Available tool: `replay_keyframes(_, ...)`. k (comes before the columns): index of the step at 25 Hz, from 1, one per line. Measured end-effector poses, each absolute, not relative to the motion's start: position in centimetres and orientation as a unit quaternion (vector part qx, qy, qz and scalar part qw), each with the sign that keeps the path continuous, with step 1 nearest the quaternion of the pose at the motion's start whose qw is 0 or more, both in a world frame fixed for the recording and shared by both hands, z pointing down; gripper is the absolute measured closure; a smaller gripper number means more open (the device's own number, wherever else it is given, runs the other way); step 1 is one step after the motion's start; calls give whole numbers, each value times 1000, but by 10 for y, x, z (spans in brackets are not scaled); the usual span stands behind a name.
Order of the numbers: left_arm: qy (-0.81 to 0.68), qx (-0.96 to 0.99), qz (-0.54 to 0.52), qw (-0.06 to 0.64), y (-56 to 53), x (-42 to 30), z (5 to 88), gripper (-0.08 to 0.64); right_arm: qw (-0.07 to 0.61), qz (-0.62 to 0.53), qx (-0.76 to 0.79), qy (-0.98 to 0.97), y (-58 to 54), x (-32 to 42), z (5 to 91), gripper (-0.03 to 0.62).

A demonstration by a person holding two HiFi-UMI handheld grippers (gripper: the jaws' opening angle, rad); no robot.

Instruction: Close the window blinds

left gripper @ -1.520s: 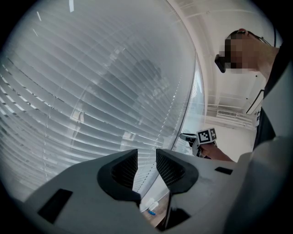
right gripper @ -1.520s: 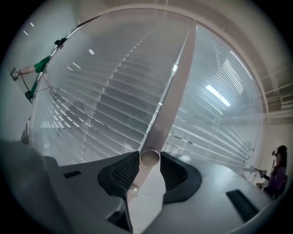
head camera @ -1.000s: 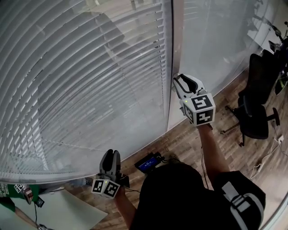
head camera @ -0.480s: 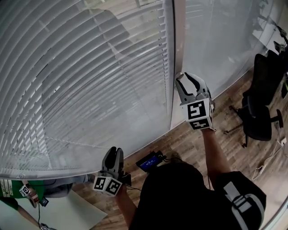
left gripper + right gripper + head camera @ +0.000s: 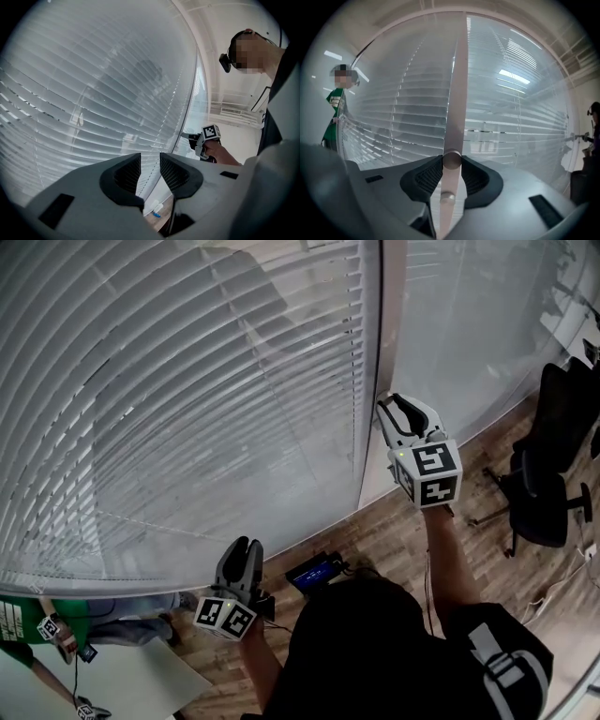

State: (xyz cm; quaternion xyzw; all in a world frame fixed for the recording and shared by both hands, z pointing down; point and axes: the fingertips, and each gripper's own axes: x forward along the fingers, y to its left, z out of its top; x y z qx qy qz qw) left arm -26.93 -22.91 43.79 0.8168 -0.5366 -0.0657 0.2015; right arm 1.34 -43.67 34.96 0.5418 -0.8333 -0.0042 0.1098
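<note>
Grey slatted blinds (image 5: pixel 187 409) cover the big window in front of me, their slats tilted nearly flat. My right gripper (image 5: pixel 395 405) is raised at the blinds' right edge, beside the window post (image 5: pixel 392 334). In the right gripper view the pale tilt wand (image 5: pixel 457 93) hangs down between the jaws of that gripper (image 5: pixel 452 161). Both pads touch the wand's round lower end and the jaws are closing on it. My left gripper (image 5: pixel 244 546) hangs low before the blinds. Its jaws (image 5: pixel 150 164) stand a narrow gap apart with nothing between them.
A black office chair (image 5: pixel 553 474) stands on the wooden floor at the right. A dark device with a blue screen (image 5: pixel 314 574) lies on the floor by the window base. A person in green (image 5: pixel 37 629) stands at the lower left beside a white surface (image 5: pixel 141 681).
The right gripper has stayed on the wand, and its marker cube has twisted back and forth. The left gripper has risen slightly. The view has shifted a little to the left.
</note>
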Motion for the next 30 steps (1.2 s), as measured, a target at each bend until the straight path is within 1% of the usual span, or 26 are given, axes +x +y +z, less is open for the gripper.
replay_keyframes(2, -534, 819, -65, 200, -231, -268, 441, 422, 112, -8, 537, -836, -438, 14, 350, 463)
replay_keyframes(5, -538, 815, -62, 205, -235, -267, 439, 422, 149, -66, 543, -824, -439, 10, 349, 462)
replay_keyframes(7, -538, 816, -65, 201, -231, -262, 437, 423, 162, -94, 543, -818, -432, 13, 345, 460)
replay_keyframes(10, -536, 819, -70, 193, -220, -251, 434, 423, 164, -108, 538, -820, -424, 20, 338, 462)
replay_keyframes(13, -544, 814, -71, 194, -215, -251, 433, 422, 159, -95, 532, -826, -425, 19, 337, 462)
replay_keyframes(17, -545, 812, -68, 197, -220, -248, 432, 423, 130, -43, 528, -838, -431, 23, 339, 462)
replay_keyframes(22, -552, 807, -60, 201, -221, -243, 430, 422, 63, 28, 494, -867, -433, 26, 343, 462)
replay_keyframes(25, -563, 799, -51, 203, -212, -245, 432, 422, 23, 52, 484, -873, -422, 30, 349, 460)
replay_keyframes(30, -589, 778, -26, 217, -194, -249, 435, 423, -24, 95, 475, -875, -415, 50, 376, 462)
